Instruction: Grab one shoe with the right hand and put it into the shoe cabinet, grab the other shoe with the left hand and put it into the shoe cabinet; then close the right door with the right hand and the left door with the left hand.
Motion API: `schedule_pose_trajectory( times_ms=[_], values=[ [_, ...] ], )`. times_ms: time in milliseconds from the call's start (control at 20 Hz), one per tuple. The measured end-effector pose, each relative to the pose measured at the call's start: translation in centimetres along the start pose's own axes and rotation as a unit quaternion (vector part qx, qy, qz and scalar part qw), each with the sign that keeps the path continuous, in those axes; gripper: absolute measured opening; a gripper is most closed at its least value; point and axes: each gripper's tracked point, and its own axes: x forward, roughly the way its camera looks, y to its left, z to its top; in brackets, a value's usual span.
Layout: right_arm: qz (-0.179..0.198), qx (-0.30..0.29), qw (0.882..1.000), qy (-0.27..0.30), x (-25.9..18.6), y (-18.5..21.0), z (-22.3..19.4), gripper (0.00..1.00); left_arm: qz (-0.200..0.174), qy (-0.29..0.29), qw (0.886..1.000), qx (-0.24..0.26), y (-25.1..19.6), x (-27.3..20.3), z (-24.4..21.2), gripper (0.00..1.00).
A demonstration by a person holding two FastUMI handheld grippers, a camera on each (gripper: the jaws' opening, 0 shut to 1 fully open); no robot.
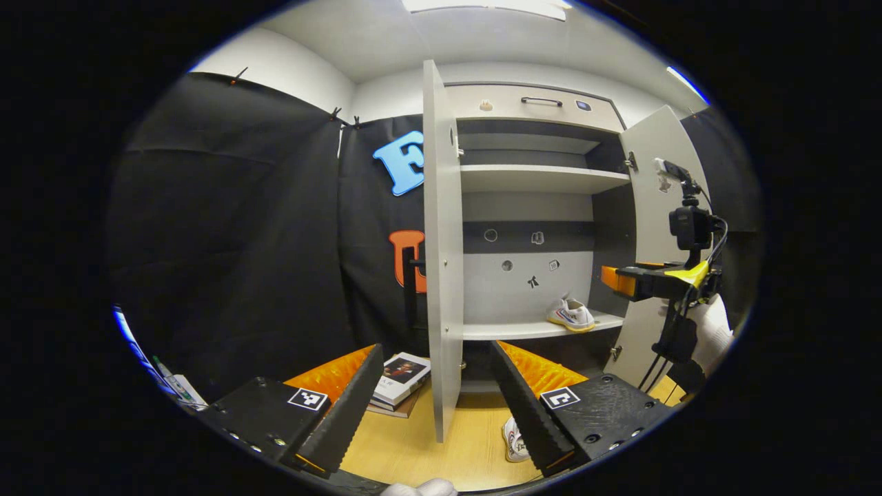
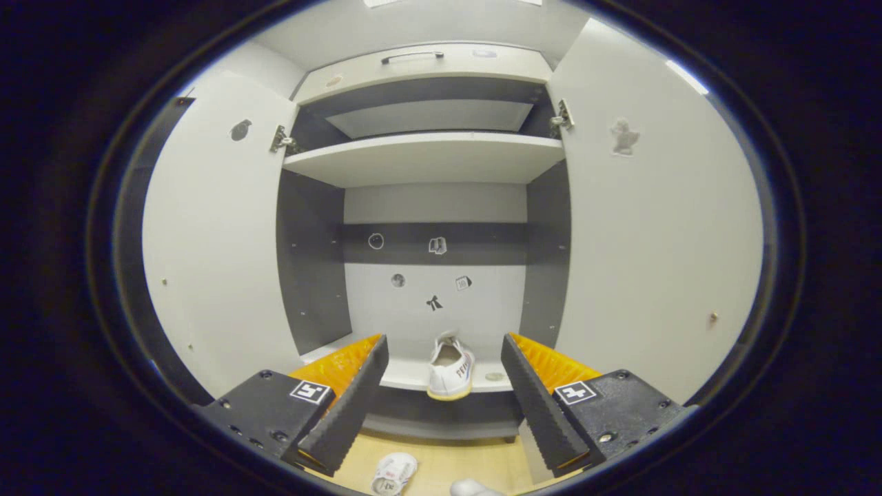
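In the left gripper view, the left gripper has its 2 fingers spread wide and holds nothing; the inner faces of the fingers are ribbed like small teeth. Straight ahead of it stands the shoe cabinet, made of smooth pale boards with a darker inside. Its left door is open and shows edge-on just beyond the gap between the fingers. The right door is open too, to the right. On the lower shelf sits 1 white shoe with a yellowish sole, near the right side. The upper shelves hold nothing. The other shoe, also white, lies on the wooden floor, just beside the right finger and partly behind it. Some flat books lie in a stack on the floor to the left of the door. The right gripper is far to the right, in front of the right door, with a hand in a white glove holding it; I cannot tell its opening from here.

In the right gripper view, the right gripper is open wide and empty, pointing into the cabinet. The shoe on the shelf appears between its fingers but farther off, with the heel toward the camera. The second shoe lies on the floor below, nearer the left finger. Both doors, left and right, stand open on either side. Small stickers are on the back wall.
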Motion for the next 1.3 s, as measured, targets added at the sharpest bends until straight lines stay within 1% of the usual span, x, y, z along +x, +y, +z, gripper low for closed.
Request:
schedule_pose_trajectory(
  times_ms=[100,250,450,550,600,700,850,950,1050,1200,1300],
  values=[
    [-0.006,0.003,1.000,-0.001,-3.2,-0.9,-0.9,1.00,-0.020,0.010,1.000,0.007,-1.3,0.0,-1.6,0.96],
    [-0.027,0.013,1.000,0.002,-7.6,-3.4,-2.9,1.00,-0.046,0.023,0.999,0.012,-3.5,0.3,-4.2,0.96],
    [-0.049,0.019,0.999,0.010,-11.8,-6.5,-5.2,1.00,-0.075,0.043,0.996,0.010,-7.3,1.5,-8.9,0.96],
    [-0.050,0.024,0.998,0.019,-13.2,-7.5,-6.0,1.00,-0.087,0.059,0.994,0.012,-9.3,1.9,-11.8,0.96],
    [-0.052,0.023,0.998,0.022,-13.7,-8.1,-6.2,1.00,-0.090,0.061,0.994,0.012,-10.1,2.4,-13.3,0.96],
    [-0.054,0.016,0.998,0.024,-14.5,-9.1,-6.4,1.00,-0.105,0.086,0.991,-0.001,-12.4,3.0,-17.0,0.96],
    [-0.057,0.005,0.998,0.031,-15.3,-10.2,-6.7,1.00,-0.110,0.129,0.985,0.008,-14.4,4.5,-24.0,0.96],
    [-0.062,-0.003,0.997,0.042,-15.6,-10.9,-7.4,1.00,-0.115,0.156,0.981,0.011,-15.3,5.9,-28.3,0.97],
    [-0.066,-0.011,0.996,0.056,-15.6,-11.3,-8.4,1.00,-0.114,0.182,0.977,0.000,-15.5,7.4,-32.0,0.96],
    [-0.073,-0.023,0.994,0.080,-15.5,-11.6,-10.3,1.00,-0.107,0.205,0.973,0.010,-15.6,10.1,-35.7,0.97],
    [-0.073,-0.030,0.992,0.099,-14.4,-11.2,-11.9,1.00,-0.109,0.211,0.971,0.013,-15.7,12.2,-37.7,0.96]
  ],
)
